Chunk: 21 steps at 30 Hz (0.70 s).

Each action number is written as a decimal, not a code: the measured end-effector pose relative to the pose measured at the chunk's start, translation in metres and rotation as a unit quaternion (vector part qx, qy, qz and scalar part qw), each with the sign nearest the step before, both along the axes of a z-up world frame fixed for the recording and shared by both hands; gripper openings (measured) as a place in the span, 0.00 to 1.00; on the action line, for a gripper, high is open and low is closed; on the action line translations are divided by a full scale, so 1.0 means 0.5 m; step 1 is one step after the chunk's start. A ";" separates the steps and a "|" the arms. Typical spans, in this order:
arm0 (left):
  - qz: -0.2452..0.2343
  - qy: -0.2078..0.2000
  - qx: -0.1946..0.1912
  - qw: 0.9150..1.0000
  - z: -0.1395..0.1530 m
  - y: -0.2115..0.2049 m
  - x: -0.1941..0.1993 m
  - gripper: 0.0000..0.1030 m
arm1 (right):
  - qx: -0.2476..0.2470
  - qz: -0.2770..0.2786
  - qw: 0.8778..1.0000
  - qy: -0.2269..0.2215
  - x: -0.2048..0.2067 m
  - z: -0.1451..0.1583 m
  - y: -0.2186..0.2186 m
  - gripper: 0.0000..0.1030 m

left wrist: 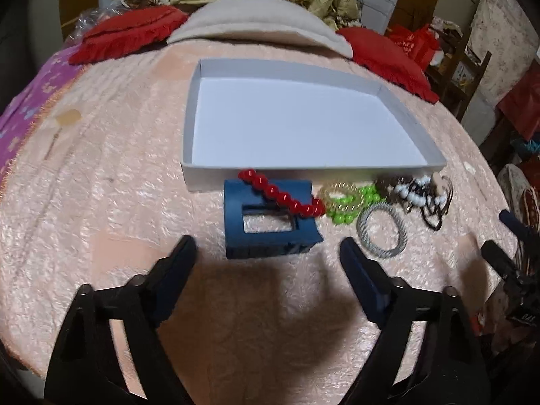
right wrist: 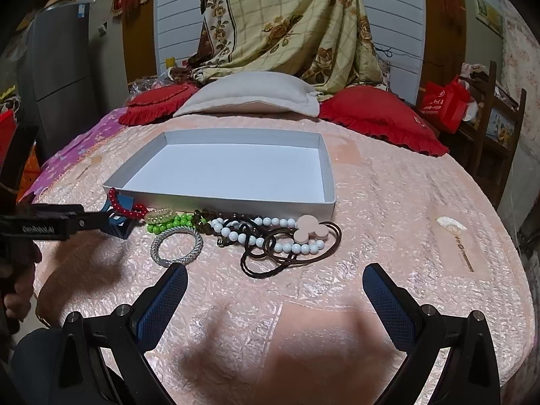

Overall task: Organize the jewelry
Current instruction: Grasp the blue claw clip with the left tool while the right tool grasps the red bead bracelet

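Note:
An empty white tray (left wrist: 216,179) (right wrist: 329,168) lies on the pink bedspread. In front of it lies a row of jewelry: a blue hair claw (left wrist: 266,236) (right wrist: 118,227) with a red bead bracelet (left wrist: 280,197) (right wrist: 119,204) across it, a green bead bracelet (left wrist: 347,214) (right wrist: 165,226), a clear coil tie (left wrist: 341,190) (right wrist: 160,216), a silver bangle (left wrist: 381,231) (right wrist: 175,246), white beads (right wrist: 287,246) and brown cords with a pink mouse charm (right wrist: 308,231). My left gripper (left wrist: 268,251) is open just short of the hair claw. My right gripper (right wrist: 275,281) is open, near the cords.
Red cushions (right wrist: 378,114) and a grey-white pillow (right wrist: 249,98) lie behind the tray. A floral quilt (right wrist: 287,23) hangs at the headboard. A wooden chair with a red bag (right wrist: 445,104) stands right of the bed. A small white scrap (right wrist: 450,224) lies at right.

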<state>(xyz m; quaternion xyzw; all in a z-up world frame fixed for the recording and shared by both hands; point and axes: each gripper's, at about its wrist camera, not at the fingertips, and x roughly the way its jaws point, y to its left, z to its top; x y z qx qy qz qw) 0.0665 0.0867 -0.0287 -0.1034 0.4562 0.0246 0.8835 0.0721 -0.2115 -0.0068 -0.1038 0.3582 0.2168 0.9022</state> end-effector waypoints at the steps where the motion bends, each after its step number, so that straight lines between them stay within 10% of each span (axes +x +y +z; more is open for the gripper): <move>1: -0.001 0.003 0.001 1.000 -0.007 -0.002 0.002 0.78 | -0.002 0.000 1.000 0.001 0.001 -0.001 0.001 1.00; 21: -0.052 -0.027 0.041 0.997 -0.027 -0.039 -0.005 0.64 | 0.026 0.022 0.999 0.015 0.007 -0.004 0.013 1.00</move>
